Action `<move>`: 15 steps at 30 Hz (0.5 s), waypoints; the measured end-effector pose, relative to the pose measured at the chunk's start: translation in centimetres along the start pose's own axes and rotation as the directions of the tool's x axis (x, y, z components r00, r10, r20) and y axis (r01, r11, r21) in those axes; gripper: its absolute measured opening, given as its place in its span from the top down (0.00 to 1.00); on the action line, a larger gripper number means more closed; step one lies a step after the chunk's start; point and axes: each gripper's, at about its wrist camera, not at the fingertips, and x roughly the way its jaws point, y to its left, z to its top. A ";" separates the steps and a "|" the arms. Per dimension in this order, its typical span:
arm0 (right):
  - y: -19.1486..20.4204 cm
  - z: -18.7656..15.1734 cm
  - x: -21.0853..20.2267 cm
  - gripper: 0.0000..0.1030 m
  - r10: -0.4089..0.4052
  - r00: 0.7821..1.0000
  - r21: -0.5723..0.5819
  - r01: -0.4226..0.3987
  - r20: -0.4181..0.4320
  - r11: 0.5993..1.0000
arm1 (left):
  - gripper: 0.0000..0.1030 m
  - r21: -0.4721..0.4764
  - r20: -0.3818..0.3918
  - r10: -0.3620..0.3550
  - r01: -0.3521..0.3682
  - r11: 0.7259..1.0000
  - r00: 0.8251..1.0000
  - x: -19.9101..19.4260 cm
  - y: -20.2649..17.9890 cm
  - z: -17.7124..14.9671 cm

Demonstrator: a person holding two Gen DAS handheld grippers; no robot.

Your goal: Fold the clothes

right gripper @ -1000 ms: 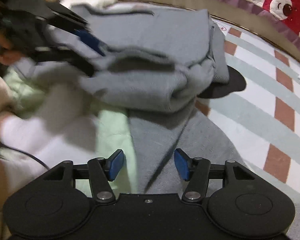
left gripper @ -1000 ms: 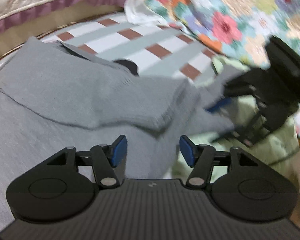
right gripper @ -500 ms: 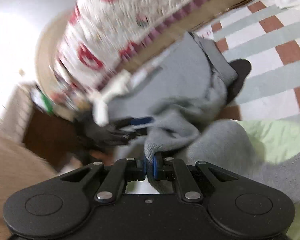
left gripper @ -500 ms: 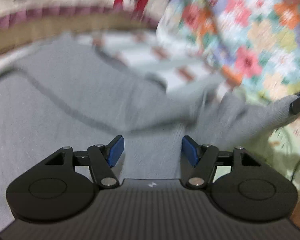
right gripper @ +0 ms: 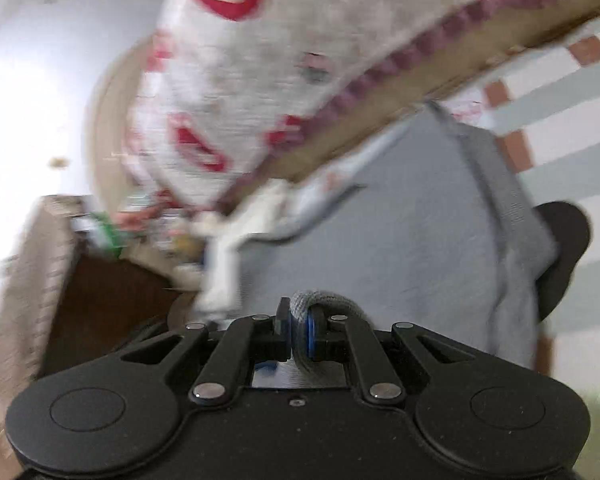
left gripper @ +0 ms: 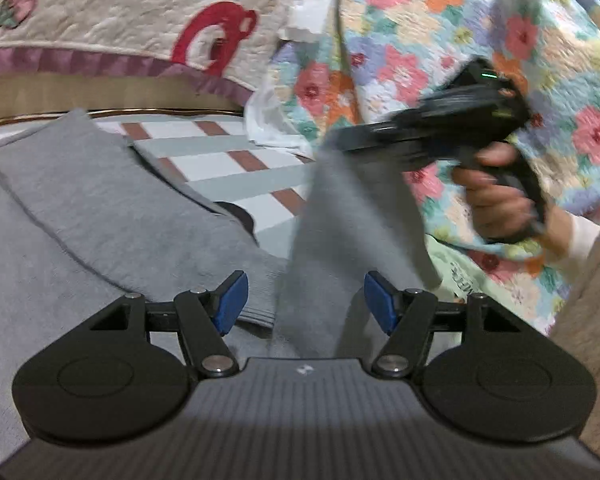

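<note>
**Grey garment lifted by one corner over the striped bed**

The grey garment (right gripper: 420, 216) has a rolled edge clamped between the blue pads of the right gripper (right gripper: 299, 334), whose jaws are clenched tight on the fabric. In the right wrist view the rest of the cloth spreads away beyond the jaws, lying on the striped sheet (right gripper: 572, 92), with a dark rounded object (right gripper: 564, 248) showing at its right edge.

The left gripper (left gripper: 302, 300) stands with its jaws spread wide and nothing between the pads; it hangs just above the garment, apart from it as far as can be told. Directly ahead of it a strip of the grey fabric (left gripper: 340, 220) rises steeply up to the right, where the right gripper (left gripper: 340, 136), blurred, holds its top end. A hand (left gripper: 496, 196) grips that tool's handle.

To the left the garment lies flat in layered folds on the bed. Farther off runs a cream quilt (left gripper: 120, 20) with red figures and a purple border, and to the far right a flowered quilt (left gripper: 440, 32). A pale green cloth (left gripper: 456, 264) lies near the right, under the lifted strip.
</note>
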 end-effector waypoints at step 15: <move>-6.8 1.4 7.7 0.61 -0.170 0.971 0.058 0.181 -0.167 0.982 | 0.36 -0.010 -0.132 0.162 -0.165 0.986 0.978 3.8 1.6 -1.7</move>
